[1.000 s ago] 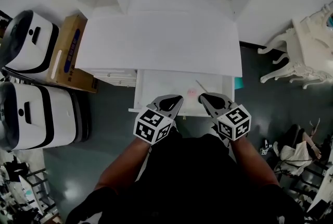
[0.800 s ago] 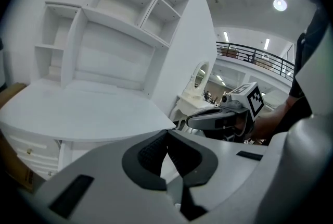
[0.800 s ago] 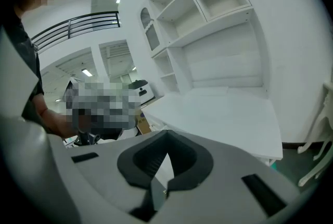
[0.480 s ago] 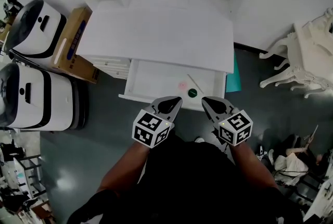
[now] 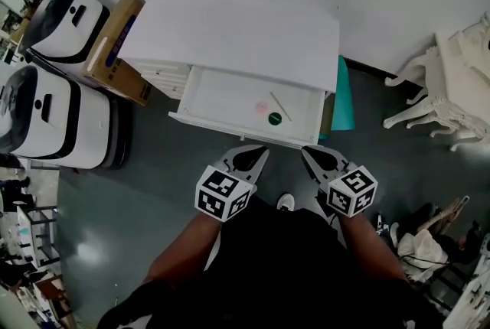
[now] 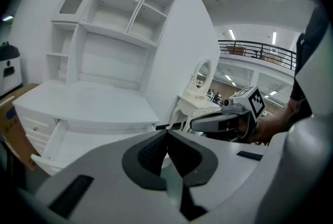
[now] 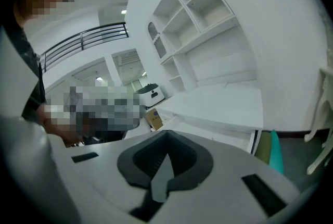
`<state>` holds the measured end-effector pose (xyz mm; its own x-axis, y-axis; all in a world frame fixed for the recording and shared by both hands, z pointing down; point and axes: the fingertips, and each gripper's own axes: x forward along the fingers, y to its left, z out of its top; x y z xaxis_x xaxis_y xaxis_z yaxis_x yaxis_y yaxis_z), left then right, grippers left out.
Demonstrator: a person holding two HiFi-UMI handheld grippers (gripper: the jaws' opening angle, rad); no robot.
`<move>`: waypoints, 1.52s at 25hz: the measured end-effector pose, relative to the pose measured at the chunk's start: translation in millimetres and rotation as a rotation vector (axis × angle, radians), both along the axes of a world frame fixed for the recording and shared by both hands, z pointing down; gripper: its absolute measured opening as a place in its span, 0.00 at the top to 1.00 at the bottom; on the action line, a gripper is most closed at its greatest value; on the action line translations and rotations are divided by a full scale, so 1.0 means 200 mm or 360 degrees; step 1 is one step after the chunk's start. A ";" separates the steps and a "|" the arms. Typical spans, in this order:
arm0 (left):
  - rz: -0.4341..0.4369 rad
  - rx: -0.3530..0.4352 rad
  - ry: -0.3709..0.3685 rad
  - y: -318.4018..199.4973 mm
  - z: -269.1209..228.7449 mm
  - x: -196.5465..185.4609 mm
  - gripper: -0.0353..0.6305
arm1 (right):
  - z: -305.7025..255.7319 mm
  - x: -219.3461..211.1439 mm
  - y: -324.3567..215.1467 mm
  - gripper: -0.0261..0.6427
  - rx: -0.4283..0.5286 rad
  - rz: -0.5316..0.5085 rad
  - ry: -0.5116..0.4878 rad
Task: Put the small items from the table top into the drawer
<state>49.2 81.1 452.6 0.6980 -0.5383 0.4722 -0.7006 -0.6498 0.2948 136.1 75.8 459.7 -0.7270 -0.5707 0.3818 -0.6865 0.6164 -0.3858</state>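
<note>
The white table [image 5: 230, 37] is standing at the far side, with its drawer [image 5: 218, 94] hanging open toward the person. The left tongs [image 5: 261, 152] and the right tongs [image 5: 305, 153] are hovering side by side just near of the drawer front, each pressed fully together and gripping nothing. A thin stick [image 5: 280, 106], a pink item [image 5: 262, 106] and a round green item [image 5: 275, 118] are lying close together in the drawer's right part.

Dark glossy floor [image 5: 153, 193]; ornate white chairs [image 5: 458, 69] at right; cardboard box [image 5: 115, 44] at left
</note>
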 end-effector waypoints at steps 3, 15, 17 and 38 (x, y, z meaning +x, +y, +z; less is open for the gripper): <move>-0.0054 -0.0018 0.0001 0.07 0.02 0.04 0.94 | 0.02 0.05 0.07 0.92 -0.0030 -0.0006 -0.0037; -0.0121 0.0061 0.0000 0.28 -0.10 0.16 0.94 | -0.09 0.18 0.27 0.92 0.0046 -0.0023 -0.0085; -0.0105 0.0070 -0.0006 0.28 -0.11 0.14 0.94 | -0.11 0.18 0.28 0.92 0.0068 -0.0018 -0.0058; 0.0055 0.0059 0.0019 0.23 -0.19 -0.15 0.94 | -0.22 -0.11 0.31 0.92 0.0097 0.0208 0.0029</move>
<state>19.6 126.7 414.0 0.7221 -0.5305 0.4440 -0.6739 -0.6844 0.2783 114.0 138.0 416.3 -0.6381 -0.6827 0.3560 -0.7691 0.5430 -0.3372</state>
